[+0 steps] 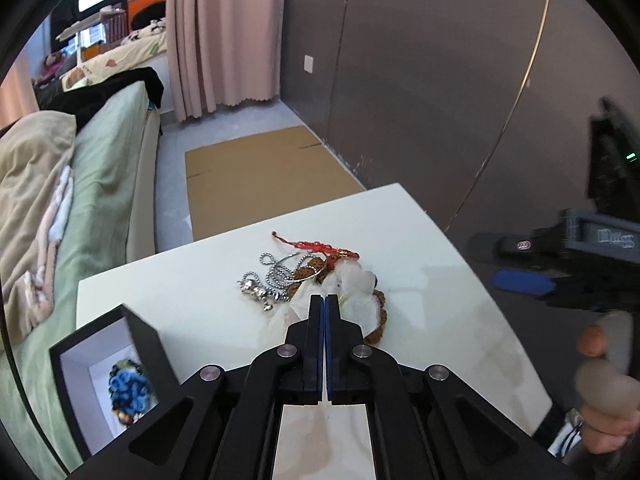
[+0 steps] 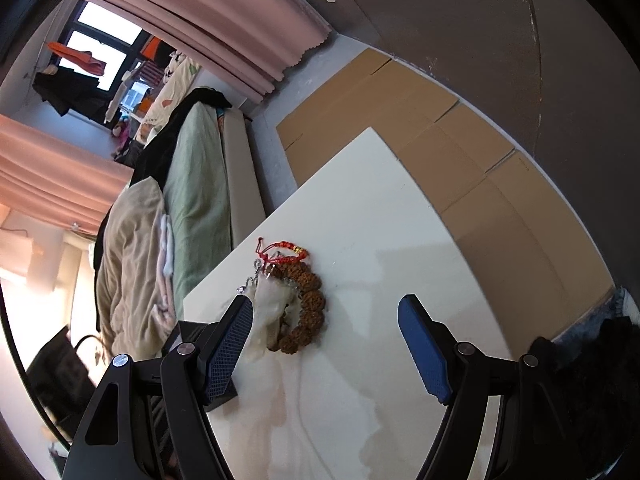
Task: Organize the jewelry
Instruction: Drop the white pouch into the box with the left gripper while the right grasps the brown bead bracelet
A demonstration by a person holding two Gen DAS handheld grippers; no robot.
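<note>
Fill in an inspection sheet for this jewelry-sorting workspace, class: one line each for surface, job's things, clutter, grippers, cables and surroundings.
Surface: white table, faint stains near the front.
Job's things: red cord bracelet, silver chain, brown bead bracelet and a pale translucent piece piled together mid-table; black box at the left edge holds a blue beaded piece.
Clutter: nothing seen.
Grippers: left gripper shut at the pile, whether it pinches anything is unclear; right gripper open, off to the right of the table.
Cables: nothing seen.
Surroundings: bed, pink curtain, flat cardboard on the floor.
</note>
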